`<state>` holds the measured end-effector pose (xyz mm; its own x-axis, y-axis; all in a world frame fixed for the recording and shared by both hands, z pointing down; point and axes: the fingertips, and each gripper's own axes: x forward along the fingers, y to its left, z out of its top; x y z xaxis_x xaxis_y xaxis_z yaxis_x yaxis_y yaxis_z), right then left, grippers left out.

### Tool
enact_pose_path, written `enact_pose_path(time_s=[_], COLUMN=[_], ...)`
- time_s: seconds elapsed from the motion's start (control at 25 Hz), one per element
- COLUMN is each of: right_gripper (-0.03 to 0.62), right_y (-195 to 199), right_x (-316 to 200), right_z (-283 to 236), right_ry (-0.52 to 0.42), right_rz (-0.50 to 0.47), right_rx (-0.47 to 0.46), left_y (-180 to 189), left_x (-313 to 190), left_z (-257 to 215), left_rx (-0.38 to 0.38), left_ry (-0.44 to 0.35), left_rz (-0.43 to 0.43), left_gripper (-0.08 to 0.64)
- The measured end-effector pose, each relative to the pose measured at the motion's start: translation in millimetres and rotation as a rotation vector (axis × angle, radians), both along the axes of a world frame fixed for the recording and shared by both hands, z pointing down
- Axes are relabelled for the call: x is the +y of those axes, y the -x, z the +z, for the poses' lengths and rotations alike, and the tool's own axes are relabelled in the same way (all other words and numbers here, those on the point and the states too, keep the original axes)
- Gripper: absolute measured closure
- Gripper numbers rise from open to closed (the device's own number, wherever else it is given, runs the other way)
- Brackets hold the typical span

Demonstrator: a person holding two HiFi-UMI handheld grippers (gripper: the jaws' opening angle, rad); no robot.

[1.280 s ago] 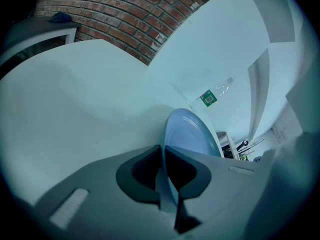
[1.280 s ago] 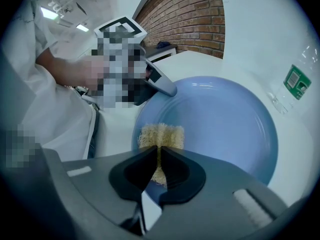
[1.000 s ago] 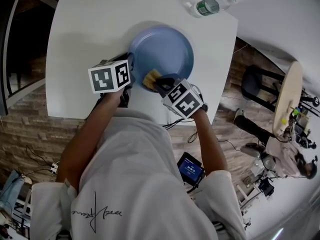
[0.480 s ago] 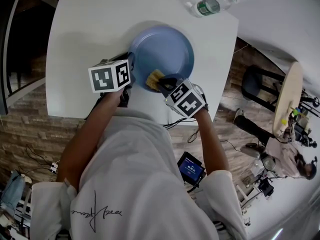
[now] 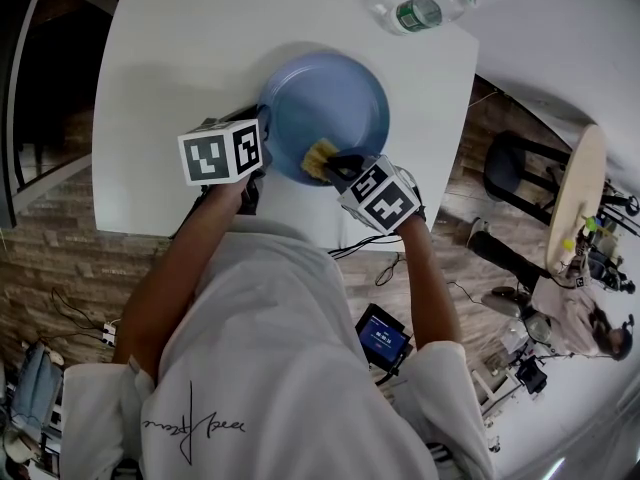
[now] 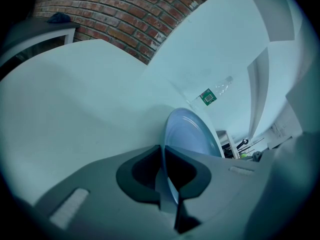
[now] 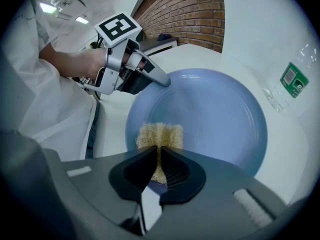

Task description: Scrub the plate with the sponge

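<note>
A blue plate [image 5: 330,103] lies on the white table [image 5: 180,58]. My left gripper [image 5: 262,128] is shut on the plate's left rim; in the left gripper view the plate [image 6: 192,134] runs edge-on between the jaws of the left gripper [image 6: 165,171]. My right gripper [image 5: 335,163] is shut on a yellow fibrous sponge [image 5: 320,155], which rests on the plate's near inner rim. In the right gripper view the sponge [image 7: 160,136] sticks out past the right gripper [image 7: 159,159] onto the plate [image 7: 215,114]. The left gripper [image 7: 165,81] shows at the plate's far left edge.
A clear plastic bottle [image 5: 418,11] with a green label lies at the table's far right corner, beyond the plate. A black stool [image 5: 515,168] and a round wooden table [image 5: 575,193] stand to the right, with a person [image 5: 575,313] near them.
My right gripper and the sponge have shifted slightly rightward along the plate's near rim. The left gripper and the plate have stayed put.
</note>
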<state>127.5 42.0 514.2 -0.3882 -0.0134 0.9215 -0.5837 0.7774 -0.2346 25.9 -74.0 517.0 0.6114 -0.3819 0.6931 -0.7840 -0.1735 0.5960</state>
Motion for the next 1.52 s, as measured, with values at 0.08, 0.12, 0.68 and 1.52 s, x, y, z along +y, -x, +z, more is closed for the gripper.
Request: enact_pose_path(time_s=[0.08,0.12,0.68,1.52], right_gripper=[0.56,0.56,0.559,0.558], right_y=[-1.2,-2.2,-29.5,-57.3], right_x=[-0.9,-0.9,-9.5,-34.0], right_z=[-0.2,-0.5,1.0,5.2], right_ry=[-0.002,-0.004,-0.003,-0.088], right_rz=[-0.008,-0.012,-0.087,-0.195], right_rx=[0.007,0.014,0.106,0.273], left_y=[0.2,0.6,-4.3,-5.2], left_x=[0.0,0.4,-1.6,-1.1], left_z=[0.2,0.2,2.3,3.9], left_rx=[-0.001,-0.001,-0.001,-0.003], left_ry=[-0.001,-0.001,0.004,0.004], left_rz=[0.002,0.003,0.025,0.039], left_gripper=[0.528,0.528,0.528,0.528])
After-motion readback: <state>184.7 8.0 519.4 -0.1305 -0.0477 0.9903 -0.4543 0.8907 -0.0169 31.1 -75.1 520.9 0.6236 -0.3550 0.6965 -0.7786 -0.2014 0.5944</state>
